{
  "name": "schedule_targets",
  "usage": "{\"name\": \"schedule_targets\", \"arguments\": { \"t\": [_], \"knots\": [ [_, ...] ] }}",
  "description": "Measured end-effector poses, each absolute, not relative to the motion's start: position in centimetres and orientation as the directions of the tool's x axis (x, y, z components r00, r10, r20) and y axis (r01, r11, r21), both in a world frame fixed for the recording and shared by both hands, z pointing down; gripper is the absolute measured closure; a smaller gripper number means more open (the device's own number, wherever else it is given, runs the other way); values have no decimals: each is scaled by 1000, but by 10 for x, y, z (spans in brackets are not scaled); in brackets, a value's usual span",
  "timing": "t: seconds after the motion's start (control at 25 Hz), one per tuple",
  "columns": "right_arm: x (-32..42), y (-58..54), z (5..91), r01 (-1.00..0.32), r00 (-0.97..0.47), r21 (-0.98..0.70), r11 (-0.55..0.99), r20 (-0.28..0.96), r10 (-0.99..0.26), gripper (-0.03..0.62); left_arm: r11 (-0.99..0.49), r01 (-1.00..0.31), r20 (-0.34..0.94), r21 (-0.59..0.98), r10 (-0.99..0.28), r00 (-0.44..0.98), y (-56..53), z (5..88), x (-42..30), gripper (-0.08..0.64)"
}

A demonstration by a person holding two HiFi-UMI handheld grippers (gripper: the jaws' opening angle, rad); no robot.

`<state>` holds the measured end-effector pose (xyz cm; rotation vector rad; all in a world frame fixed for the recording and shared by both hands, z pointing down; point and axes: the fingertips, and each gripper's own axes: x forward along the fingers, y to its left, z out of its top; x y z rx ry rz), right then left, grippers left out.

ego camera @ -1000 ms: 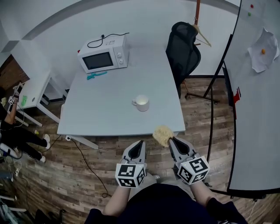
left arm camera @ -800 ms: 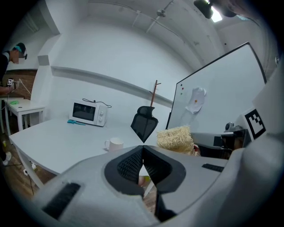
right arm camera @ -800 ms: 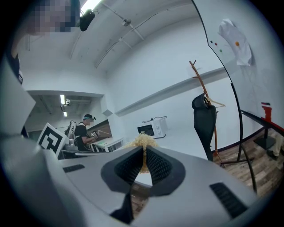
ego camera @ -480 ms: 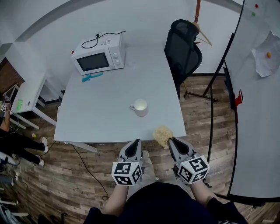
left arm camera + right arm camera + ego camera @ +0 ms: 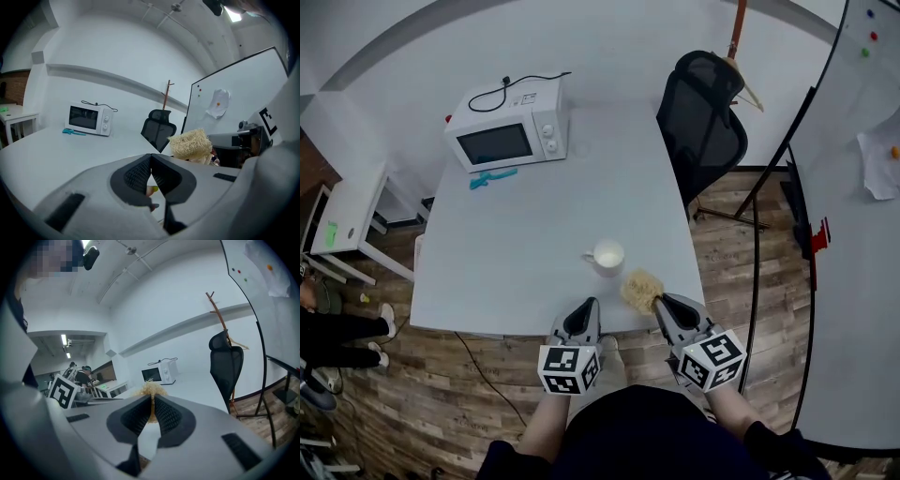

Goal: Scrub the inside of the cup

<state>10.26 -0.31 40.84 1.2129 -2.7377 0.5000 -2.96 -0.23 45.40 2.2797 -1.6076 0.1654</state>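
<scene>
A white cup [image 5: 607, 257] with a handle on its left stands upright on the pale table [image 5: 516, 234], near the front edge. My right gripper [image 5: 661, 302] is shut on a straw-coloured scrubber [image 5: 642, 290], [image 5: 150, 391], [image 5: 190, 144], which hovers just right of and in front of the cup. My left gripper [image 5: 587, 307] is shut and holds nothing; it hangs over the table's front edge, below the cup. In the left gripper view the jaws [image 5: 151, 157] meet at their tips. The cup's inside is too small to make out.
A white microwave [image 5: 500, 129] with a black cable stands at the table's far left, a small teal object [image 5: 492, 177] in front of it. A black office chair [image 5: 705, 112] sits at the far right corner. A whiteboard [image 5: 853, 206] stands to the right. A small side table [image 5: 342, 225] is at left.
Both grippers have moved forward from off the table to its front edge, toward the cup. The scrubber now hangs close beside the cup. Both stayed shut.
</scene>
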Motion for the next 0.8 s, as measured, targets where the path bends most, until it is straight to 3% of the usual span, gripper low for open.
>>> {"name": "schedule_targets", "arguments": {
  "t": [0.8],
  "knots": [
    [67, -93, 425, -769, -639, -266, 582, 291, -712, 557, -390, -904, 386, 175, -818, 427, -97, 501, -69, 540]
  ]
}}
